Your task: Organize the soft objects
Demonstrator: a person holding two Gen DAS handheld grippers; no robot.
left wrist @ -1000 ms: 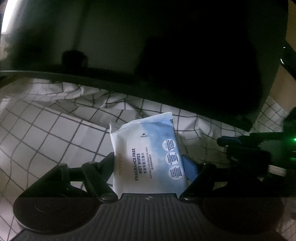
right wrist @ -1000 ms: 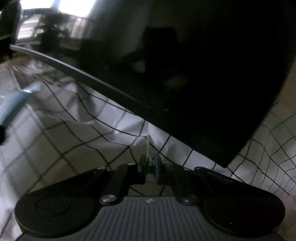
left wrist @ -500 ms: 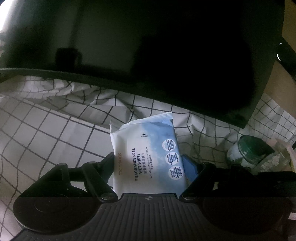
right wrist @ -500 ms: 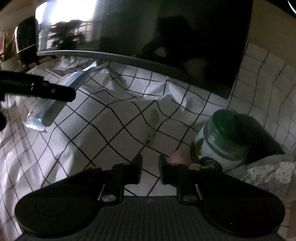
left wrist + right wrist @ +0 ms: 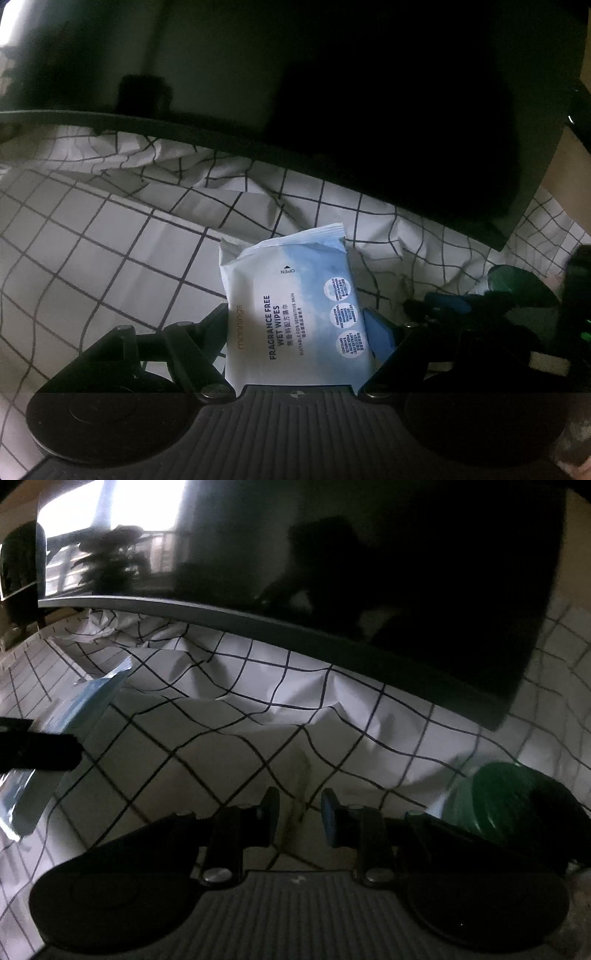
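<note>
With the left gripper (image 5: 295, 325) pinching the wet wipes pack (image 5: 291, 314) above the checked cloth (image 5: 92, 258), the right gripper (image 5: 297, 814), jaws opening on nothing, seems to be seeking 1 more item near the green-lidded jar (image 5: 506, 797).

The green jar (image 5: 495, 797) right of the tool is blurred; the wipes pack's (image 5: 291, 317) lower end is hidden.
</note>
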